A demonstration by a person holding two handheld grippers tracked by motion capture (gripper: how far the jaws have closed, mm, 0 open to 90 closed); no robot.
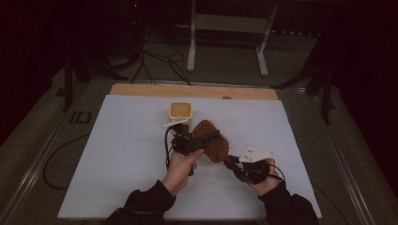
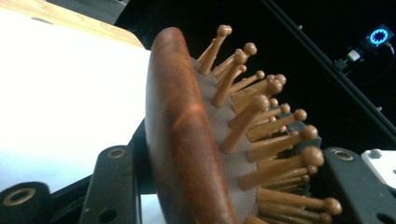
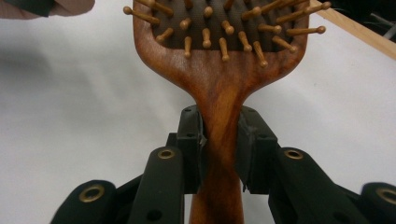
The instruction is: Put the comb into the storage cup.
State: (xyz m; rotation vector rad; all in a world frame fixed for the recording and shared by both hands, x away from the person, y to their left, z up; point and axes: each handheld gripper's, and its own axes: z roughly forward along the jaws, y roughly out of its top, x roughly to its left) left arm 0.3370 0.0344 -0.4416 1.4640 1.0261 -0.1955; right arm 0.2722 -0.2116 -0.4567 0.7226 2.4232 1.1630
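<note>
1. A white surface [image 1: 117,154] sits in a dark room, with a small tub [image 1: 180,110] near its far edge.
2. The right gripper [image 3: 219,144] clamps the neck of the brush [image 1: 211,140], which is held above the middle of the surface.
3. The left gripper [image 1: 190,139] brackets the brush head; it seems closed on it, though contact is hidden.
4. This looks like a handover, so next one gripper must release.
</note>
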